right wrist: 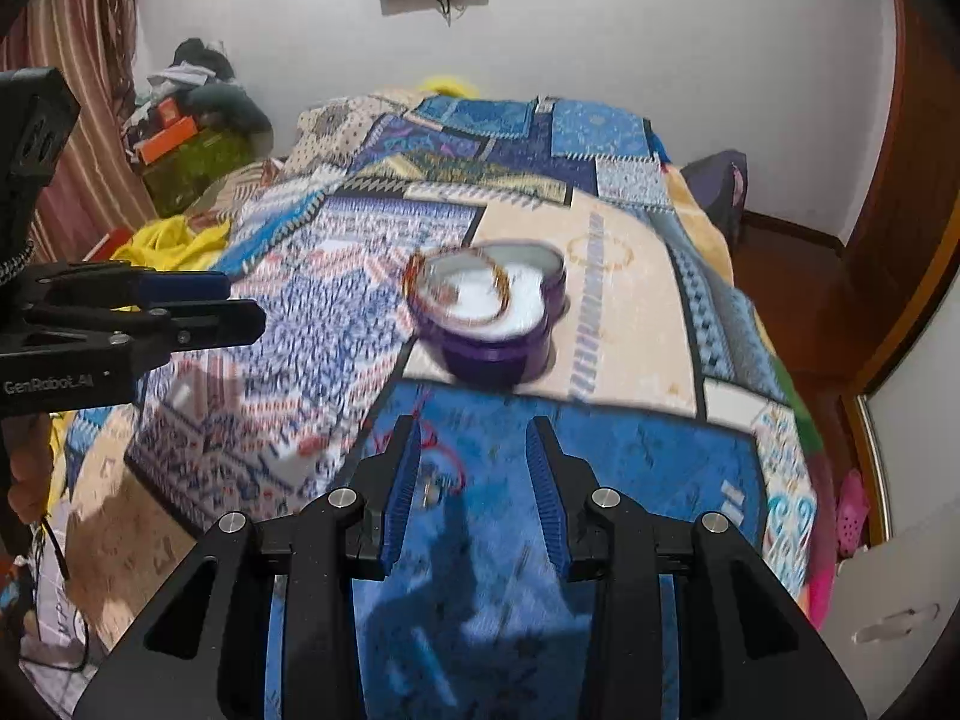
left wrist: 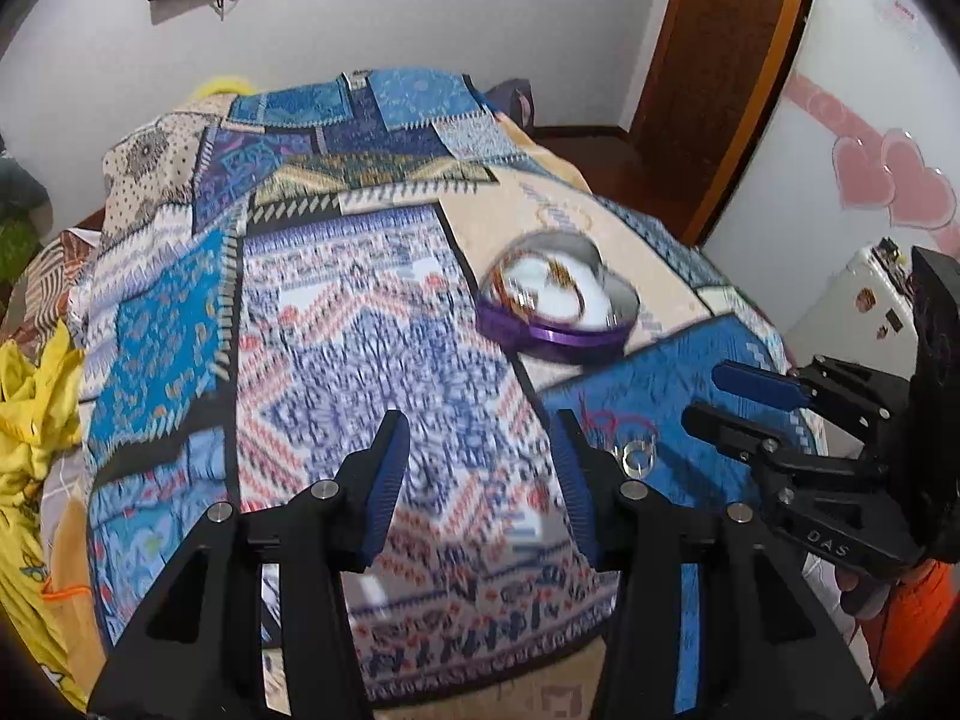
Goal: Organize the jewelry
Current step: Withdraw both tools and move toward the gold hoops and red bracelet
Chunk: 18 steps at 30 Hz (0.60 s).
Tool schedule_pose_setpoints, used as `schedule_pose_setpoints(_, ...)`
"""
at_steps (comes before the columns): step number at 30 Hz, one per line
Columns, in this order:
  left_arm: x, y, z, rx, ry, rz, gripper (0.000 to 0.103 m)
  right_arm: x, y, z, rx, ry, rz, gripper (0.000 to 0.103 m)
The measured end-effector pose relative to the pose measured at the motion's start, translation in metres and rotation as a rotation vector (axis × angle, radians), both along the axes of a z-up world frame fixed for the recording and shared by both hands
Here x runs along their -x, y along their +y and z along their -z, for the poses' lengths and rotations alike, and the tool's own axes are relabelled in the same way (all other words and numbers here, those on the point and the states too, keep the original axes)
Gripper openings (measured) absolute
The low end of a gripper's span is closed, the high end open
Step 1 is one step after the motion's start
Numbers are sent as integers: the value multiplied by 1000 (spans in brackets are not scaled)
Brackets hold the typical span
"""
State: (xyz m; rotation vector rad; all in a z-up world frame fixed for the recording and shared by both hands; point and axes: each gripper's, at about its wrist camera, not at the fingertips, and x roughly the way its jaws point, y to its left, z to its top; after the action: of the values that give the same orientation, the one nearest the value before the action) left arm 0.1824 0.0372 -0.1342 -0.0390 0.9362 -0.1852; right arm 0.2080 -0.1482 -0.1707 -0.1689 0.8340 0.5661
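A purple heart-shaped tin (left wrist: pixel 561 341) with a white inside stands open on the patchwork bedspread; it also shows in the right wrist view (right wrist: pixel 498 354). Gold-and-red bangles (left wrist: pixel 528 294) lie in it and over its rim (right wrist: pixel 459 288). A red thread piece with a small silver ring (left wrist: pixel 635 455) lies on the blue patch, just left of my right gripper's left finger (right wrist: pixel 433 483). My left gripper (left wrist: pixel 480 480) is open and empty above the bedspread. My right gripper (right wrist: pixel 474 492) is open and empty over the blue patch, short of the tin.
The bed fills both views, with a yellow cloth (left wrist: pixel 30 408) at its left edge. A wooden door (left wrist: pixel 720 60) and a white cupboard with pink hearts (left wrist: pixel 888 180) stand to the right. Boxes and clothes (right wrist: pixel 192 138) are piled by the curtain.
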Motion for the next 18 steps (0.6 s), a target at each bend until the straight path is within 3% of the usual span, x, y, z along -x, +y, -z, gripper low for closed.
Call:
schedule_pose_setpoints(7,22,-14,24,-48,37,52,48,8,4,24,57,66,-42,33)
schedule_pose_setpoints(18,33,-18,33,-54,45,69,48,16,24,32,112,-12,-144,33)
